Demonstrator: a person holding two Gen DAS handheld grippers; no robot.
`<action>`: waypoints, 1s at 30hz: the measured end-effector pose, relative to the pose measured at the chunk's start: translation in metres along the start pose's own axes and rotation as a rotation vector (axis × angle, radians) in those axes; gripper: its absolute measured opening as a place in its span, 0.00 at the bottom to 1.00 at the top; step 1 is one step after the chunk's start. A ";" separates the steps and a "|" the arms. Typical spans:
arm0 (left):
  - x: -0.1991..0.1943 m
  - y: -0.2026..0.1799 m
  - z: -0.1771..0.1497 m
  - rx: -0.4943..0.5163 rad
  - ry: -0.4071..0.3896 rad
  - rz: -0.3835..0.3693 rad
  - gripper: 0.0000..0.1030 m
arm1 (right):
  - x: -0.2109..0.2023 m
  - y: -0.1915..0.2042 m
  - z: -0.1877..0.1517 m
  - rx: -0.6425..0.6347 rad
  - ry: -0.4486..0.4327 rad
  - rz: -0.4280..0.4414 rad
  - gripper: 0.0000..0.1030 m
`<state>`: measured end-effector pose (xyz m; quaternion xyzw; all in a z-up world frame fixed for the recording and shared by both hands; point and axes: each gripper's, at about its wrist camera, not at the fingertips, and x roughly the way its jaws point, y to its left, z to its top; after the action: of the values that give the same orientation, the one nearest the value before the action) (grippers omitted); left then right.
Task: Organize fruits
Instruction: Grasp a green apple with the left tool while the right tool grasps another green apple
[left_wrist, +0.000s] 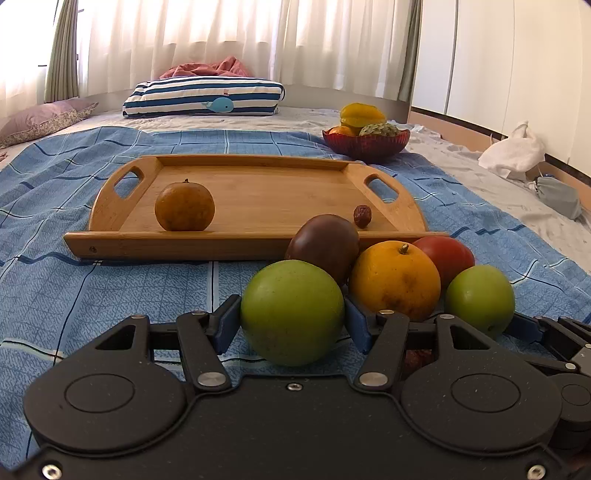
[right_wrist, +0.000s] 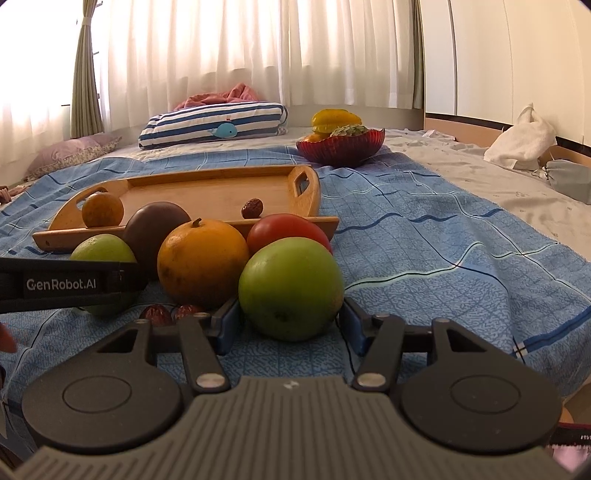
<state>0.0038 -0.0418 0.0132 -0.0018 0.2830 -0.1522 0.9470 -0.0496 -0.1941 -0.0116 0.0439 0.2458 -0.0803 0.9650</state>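
On the bed, before the tray (left_wrist: 258, 242) | left gripper (left_wrist: 291, 323) clamped on left green fruit (left_wrist: 291, 312) | right gripper (right_wrist: 291, 317) flanks right green fruit (right_wrist: 291, 288), contact unclear | fruits rest on blanket (left_wrist: 110, 295) | advice: lift straight up, clear the orange (left_wrist: 395, 278), carry over tray rim, lower gently so neither rolls.

Left gripper (left_wrist: 291, 321) black with blue fingers (left_wrist: 226, 325), silver screws; right gripper (right_wrist: 291, 325) grey-ribbed.
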 end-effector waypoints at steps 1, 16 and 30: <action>-0.001 0.000 0.000 0.003 -0.002 0.000 0.56 | 0.000 0.000 0.000 -0.001 0.000 0.000 0.59; -0.008 -0.004 -0.002 0.019 -0.020 0.003 0.55 | 0.002 -0.001 0.003 0.009 0.009 0.003 0.58; -0.027 0.012 0.003 0.003 -0.043 0.066 0.55 | -0.012 -0.004 0.013 0.063 -0.018 0.015 0.57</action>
<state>-0.0124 -0.0233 0.0294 0.0055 0.2622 -0.1211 0.9574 -0.0545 -0.1985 0.0049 0.0751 0.2339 -0.0811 0.9659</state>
